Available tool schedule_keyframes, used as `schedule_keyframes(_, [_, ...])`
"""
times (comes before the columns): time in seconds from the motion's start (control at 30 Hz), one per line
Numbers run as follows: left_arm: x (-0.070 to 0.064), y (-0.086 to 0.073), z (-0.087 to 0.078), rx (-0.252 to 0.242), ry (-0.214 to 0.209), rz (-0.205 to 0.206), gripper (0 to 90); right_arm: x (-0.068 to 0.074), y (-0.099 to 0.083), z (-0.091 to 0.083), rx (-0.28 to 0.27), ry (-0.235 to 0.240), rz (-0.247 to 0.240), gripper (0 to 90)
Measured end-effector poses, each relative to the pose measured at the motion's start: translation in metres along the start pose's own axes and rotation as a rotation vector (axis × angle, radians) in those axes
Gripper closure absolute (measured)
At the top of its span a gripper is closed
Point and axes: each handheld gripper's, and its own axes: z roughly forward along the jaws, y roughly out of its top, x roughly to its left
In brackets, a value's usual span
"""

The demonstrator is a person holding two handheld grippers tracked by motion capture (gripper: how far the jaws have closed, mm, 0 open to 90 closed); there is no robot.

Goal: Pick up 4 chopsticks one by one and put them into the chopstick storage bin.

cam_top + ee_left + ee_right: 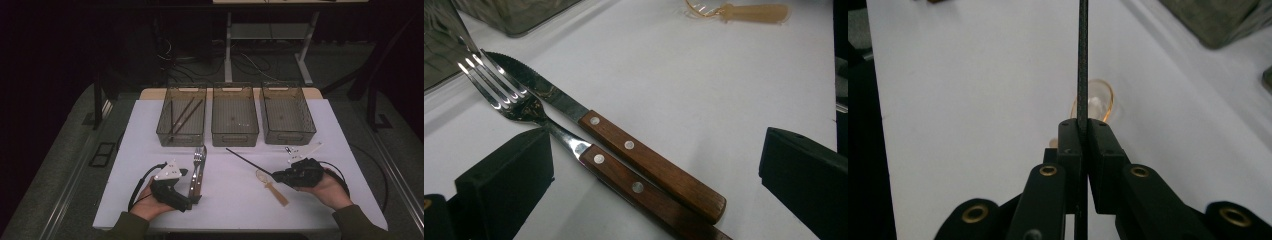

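In the high view, the right gripper (276,176) has its jaws clamped on 1 thin black chopstick (248,160), which slants up from the jaws toward the far left, above the white tabletop (150,125). The person's right hand (327,189) cradles that gripper near the tabletop's right front corner, forearm coming in from the near edge. A pale translucent plastic spoon (272,187) lies just beside the jaws. The left gripper (194,200) sits near the front edge, left of centre, held low in the left hand (147,202), at the handle ends of a wooden-handled steel fork (195,172) and a wooden-handled steel knife (201,167). 3 clear smoky plastic bins (235,136) line the far edge; the leftmost holds dark sticks.

In the left gripper view, the jaws stand wide apart, empty, with the fork (574,145) and knife (624,145) lying side by side, touching, between them on the tabletop. The spoon (749,11) lies well apart, beyond.

In the right gripper view, the jaws are pressed together on the chopstick (1082,60), which runs straight ahead. The spoon's bowl (1095,102) shows just behind the tips.
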Motion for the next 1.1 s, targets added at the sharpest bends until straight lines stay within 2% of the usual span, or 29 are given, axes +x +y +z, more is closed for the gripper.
schedule_keyframes(0.13, [-0.001,0.0,0.001,-0.011,0.001,-0.016,0.0,-0.002,0.01,0.002,-0.014,-0.006,0.009,85.1])
schedule_keyframes(0.37, [0.0,0.0,0.001,-0.013,0.002,-0.015,0.0,-0.005,0.024,0.008,-0.02,-0.014,0.023,85.1])
schedule_keyframes(0.63, [0.0,0.0,0.001,-0.012,0.0,-0.012,0.0,-0.007,0.038,0.014,-0.055,-0.013,0.045,85.1])
schedule_keyframes(1.1, [0.0,-0.001,0.001,-0.01,0.002,-0.014,0.0,-0.006,0.071,0.031,-0.09,-0.049,0.08,85.2])
